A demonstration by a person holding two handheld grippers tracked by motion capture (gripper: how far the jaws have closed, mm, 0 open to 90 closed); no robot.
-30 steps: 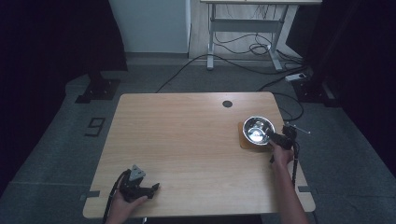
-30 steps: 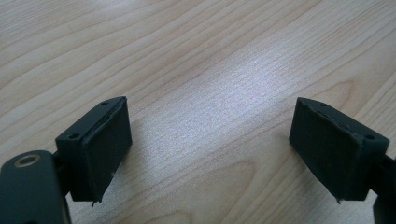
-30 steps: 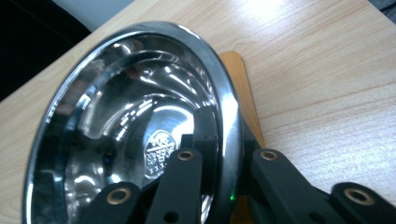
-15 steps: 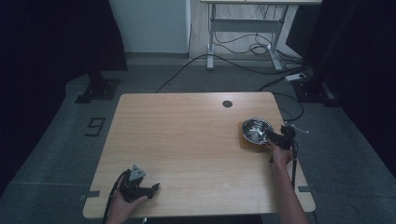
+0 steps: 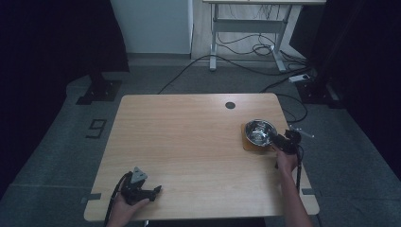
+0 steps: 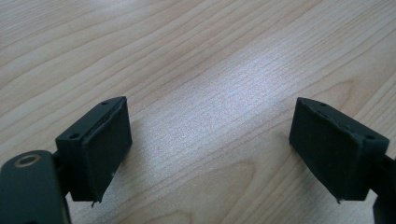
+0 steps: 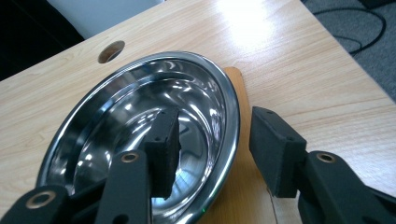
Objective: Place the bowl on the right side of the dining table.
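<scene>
A shiny steel bowl rests on a thin orange-brown mat near the table's right edge. My right gripper is at the bowl's near right rim and its jaws have just been opening. One jaw is inside the bowl and the other outside over the mat. The rim passes between them with a gap on both sides, so they are open. My left gripper lies at the front left of the table, open over bare wood.
The light wooden table has a round cable hole at its back edge. The right table edge runs close beside the bowl. Cables and a desk frame stand on the floor behind.
The right gripper's jaws look a little wider apart at the bowl's rim. The bowl, both hands and the left gripper have stayed where they were.
</scene>
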